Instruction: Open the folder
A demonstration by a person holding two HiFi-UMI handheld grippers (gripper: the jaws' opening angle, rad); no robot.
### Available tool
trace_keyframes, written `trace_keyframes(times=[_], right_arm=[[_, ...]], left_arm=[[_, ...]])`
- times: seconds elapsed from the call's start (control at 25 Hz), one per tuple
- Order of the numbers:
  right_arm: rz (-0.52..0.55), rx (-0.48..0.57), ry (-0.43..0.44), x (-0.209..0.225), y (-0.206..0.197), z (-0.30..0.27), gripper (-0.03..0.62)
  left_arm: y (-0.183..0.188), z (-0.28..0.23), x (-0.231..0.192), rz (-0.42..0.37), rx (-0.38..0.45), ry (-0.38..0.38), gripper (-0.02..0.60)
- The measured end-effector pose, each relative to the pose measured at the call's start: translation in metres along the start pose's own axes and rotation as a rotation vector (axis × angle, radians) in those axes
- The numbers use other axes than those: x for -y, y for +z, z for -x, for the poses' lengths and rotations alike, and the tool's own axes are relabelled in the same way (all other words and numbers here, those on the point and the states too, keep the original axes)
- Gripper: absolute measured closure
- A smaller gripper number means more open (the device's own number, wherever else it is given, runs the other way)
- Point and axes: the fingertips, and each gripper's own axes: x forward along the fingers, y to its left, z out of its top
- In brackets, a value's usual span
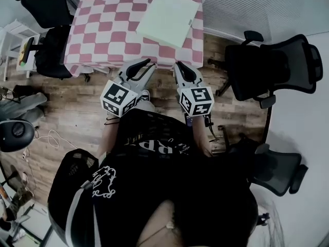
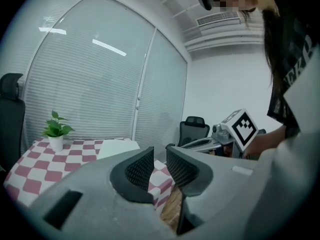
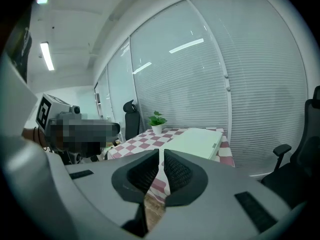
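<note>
While the folder [image 1: 169, 17] lies shut on the checked table [image 1: 103, 30] at twelve o'clock, well apart from both tools, the left gripper [image 1: 141, 66] is slightly parted and empty, and the right gripper [image 1: 181, 67] is nearly together and empty too. Jaws this narrow may shove the cover rather than catch its edge.

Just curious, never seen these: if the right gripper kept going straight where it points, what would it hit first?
The right gripper would likely meet the near edge of the checkered tablecloth, before the white folder. Depth is unclear.
</note>
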Motion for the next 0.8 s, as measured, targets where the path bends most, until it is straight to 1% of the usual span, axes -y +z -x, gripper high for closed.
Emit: trace_keyframes(times=[0.24,0.44,0.56,0.64,0.72,0.8], right_arm=[[-0.045,-0.012,-0.052,0.008,0.011,-0.046,0.560],[-0.064,-0.024,-0.132,0.025,0.012,-0.057,0.560],[-0.077,-0.032,-0.171,0.032,0.011,-0.054,0.560],[-0.086,-0.036,-0.194,0.039,0.010,-0.051,0.560],[-0.096,-0.038,-0.213,0.047,0.011,-0.047,0.560],[-0.108,-0.037,-0.225,0.053,0.011,-0.046,0.560]], left_arm=[[0.001,-0.010,-0.052,-0.012,-0.020,-0.032,0.492],[-0.002,-0.019,-0.076,-0.010,-0.025,-0.074,0.492],[-0.006,-0.028,-0.083,-0.001,-0.037,-0.098,0.492],[-0.009,-0.036,-0.081,-0.002,-0.059,-0.125,0.493],[-0.010,-0.046,-0.077,-0.018,-0.072,-0.154,0.492],[-0.010,-0.058,-0.075,-0.049,-0.082,-0.179,0.492]])
